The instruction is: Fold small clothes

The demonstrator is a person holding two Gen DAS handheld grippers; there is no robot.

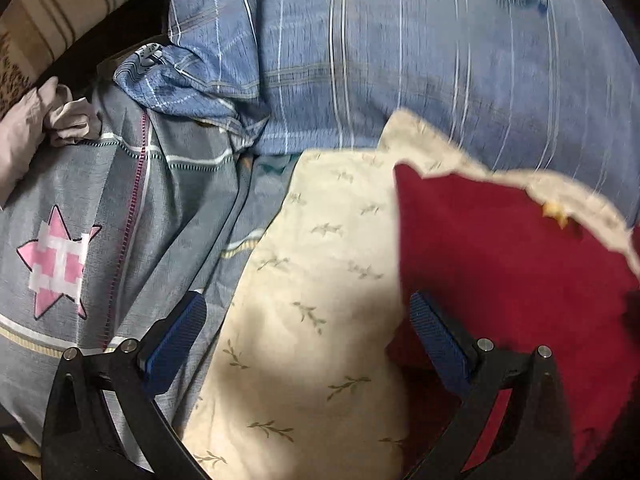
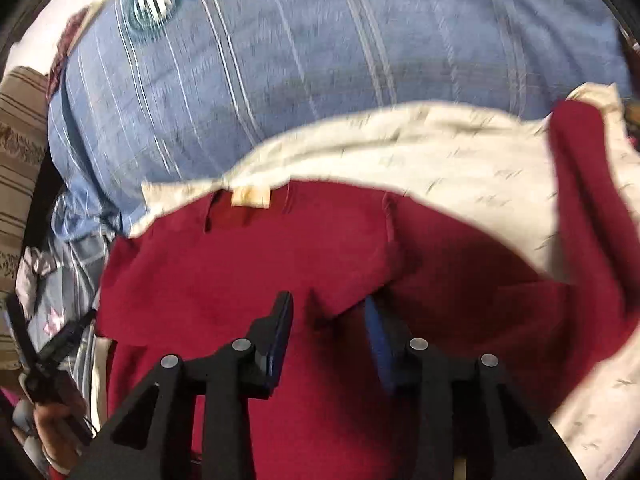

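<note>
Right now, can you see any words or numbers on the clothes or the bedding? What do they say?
No words or numbers can be read anywhere.
Small cream tag on the red garment: blank or too blurred to read.
Round striped emblem on the blue pillow: too blurred to read.
Pink star on the grey bedsheet: a picture, no text.
</note>
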